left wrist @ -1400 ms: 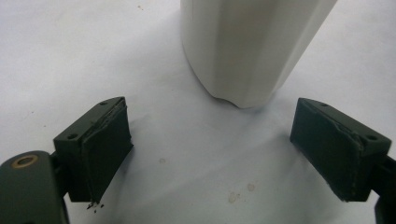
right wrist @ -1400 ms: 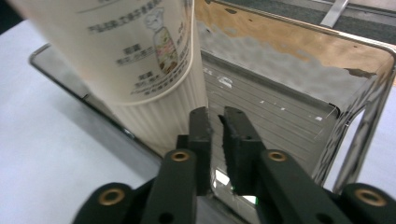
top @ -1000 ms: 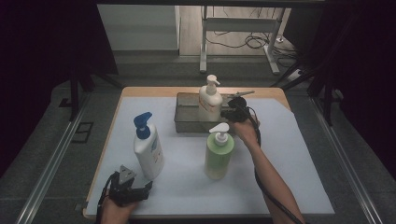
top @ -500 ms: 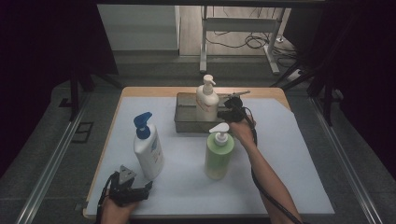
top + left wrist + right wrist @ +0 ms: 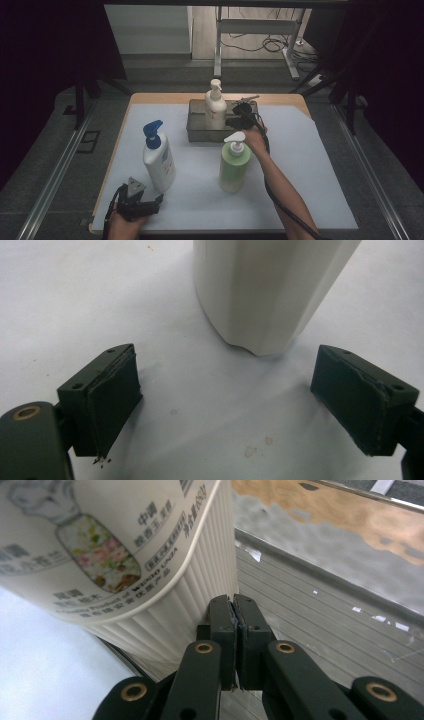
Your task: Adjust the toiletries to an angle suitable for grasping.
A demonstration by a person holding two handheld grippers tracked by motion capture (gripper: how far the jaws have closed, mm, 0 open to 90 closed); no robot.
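The right gripper (image 5: 239,114) has its jaws pressed together with nothing between them, and their tips rest against the ribbed side of the cream bottle (image 5: 215,104), which stands upright in the grey tray (image 5: 196,131) at the far middle of the table. In the right gripper view the closed jaws (image 5: 233,625) lie along the bottle's (image 5: 125,555) lower edge, above the grooved tray floor (image 5: 310,625). The left gripper (image 5: 134,200) sits at the near left edge, jaws spread wide and empty, just in front of the white bottle with a blue pump (image 5: 157,157); its own view shows that bottle's base (image 5: 265,290) between and beyond the open pads. A white sheet (image 5: 300,165) covers the wooden table (image 5: 170,98). A green bottle (image 5: 234,162) stands near the middle. Beyond the table are a grey floor, cables and metal legs, with dark surroundings at both sides. The cream bottle has a white pump and a printed flower label
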